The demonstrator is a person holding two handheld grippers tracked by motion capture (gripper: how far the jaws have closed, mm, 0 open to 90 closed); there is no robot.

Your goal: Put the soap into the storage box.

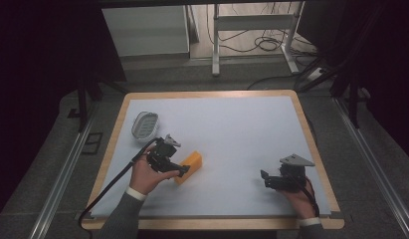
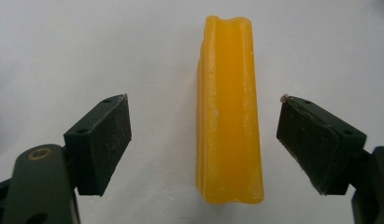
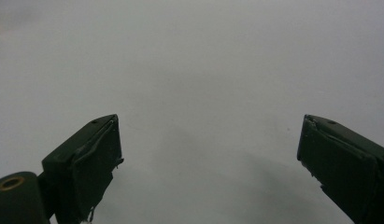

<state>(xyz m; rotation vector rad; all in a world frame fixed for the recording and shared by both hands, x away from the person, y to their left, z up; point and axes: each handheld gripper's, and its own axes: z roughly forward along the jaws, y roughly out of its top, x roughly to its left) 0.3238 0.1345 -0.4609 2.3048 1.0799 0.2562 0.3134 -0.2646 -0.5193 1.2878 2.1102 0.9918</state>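
Note:
A yellow bar [image 1: 194,160] with a grooved top lies on the pale mat left of centre. My left gripper [image 1: 183,171] is at its near end and stands open. In the left gripper view the yellow bar [image 2: 229,112] runs lengthwise between the two pads of the left gripper [image 2: 202,100], touching neither. My right gripper [image 1: 264,179] rests low over the mat at the front right, pointing left. In the right gripper view the right gripper [image 3: 210,119] is wide open over bare mat, with nothing between its fingers.
A small oval white slotted dish [image 1: 145,124] sits at the mat's left, behind the left hand. The table [image 1: 207,93] has a wooden rim. Metal rails run along both sides, and a frame and cables stand on the floor beyond.

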